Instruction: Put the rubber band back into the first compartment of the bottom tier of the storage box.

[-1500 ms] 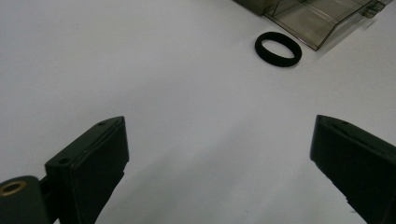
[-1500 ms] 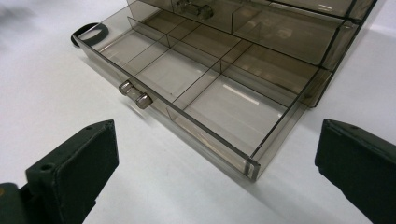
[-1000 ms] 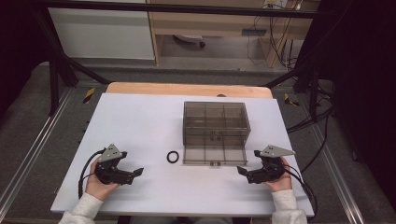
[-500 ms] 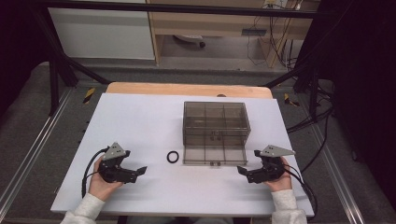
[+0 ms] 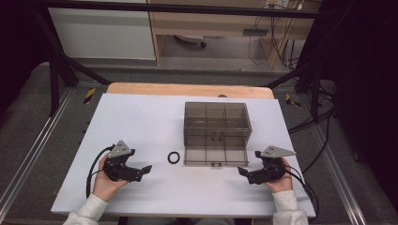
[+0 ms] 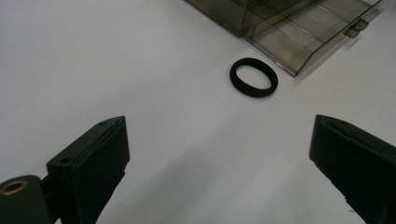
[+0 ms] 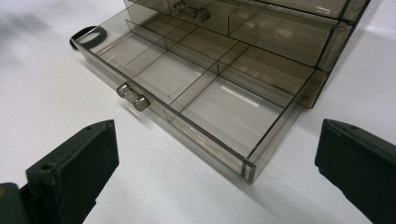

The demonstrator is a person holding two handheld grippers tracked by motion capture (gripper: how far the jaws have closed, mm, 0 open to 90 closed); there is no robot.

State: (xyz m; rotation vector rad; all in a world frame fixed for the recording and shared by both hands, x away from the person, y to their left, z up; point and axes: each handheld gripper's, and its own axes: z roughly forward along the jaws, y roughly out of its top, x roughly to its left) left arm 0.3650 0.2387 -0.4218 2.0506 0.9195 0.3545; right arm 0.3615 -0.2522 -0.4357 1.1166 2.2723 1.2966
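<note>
A smoky clear plastic drawer box (image 5: 217,122) stands mid-table, its lower drawer (image 5: 216,153) pulled out toward me and divided into several empty compartments (image 7: 205,84). A small black ring (image 5: 173,157) lies flat on the white table just left of that drawer; the ring (image 6: 253,77) is ahead of my left gripper (image 5: 146,169), which is open and empty. My right gripper (image 5: 242,172) is open and empty too, low at the drawer's front right corner, facing the drawer knob (image 7: 132,97).
The white tabletop (image 5: 141,122) has free room to the left and along the front edge. A wooden board edge (image 5: 187,89) runs behind it. Beyond are a metal frame, cables and cabinets on the floor.
My left gripper has slid a little to the right, toward the black ring. The right gripper and the drawer have stayed put.
</note>
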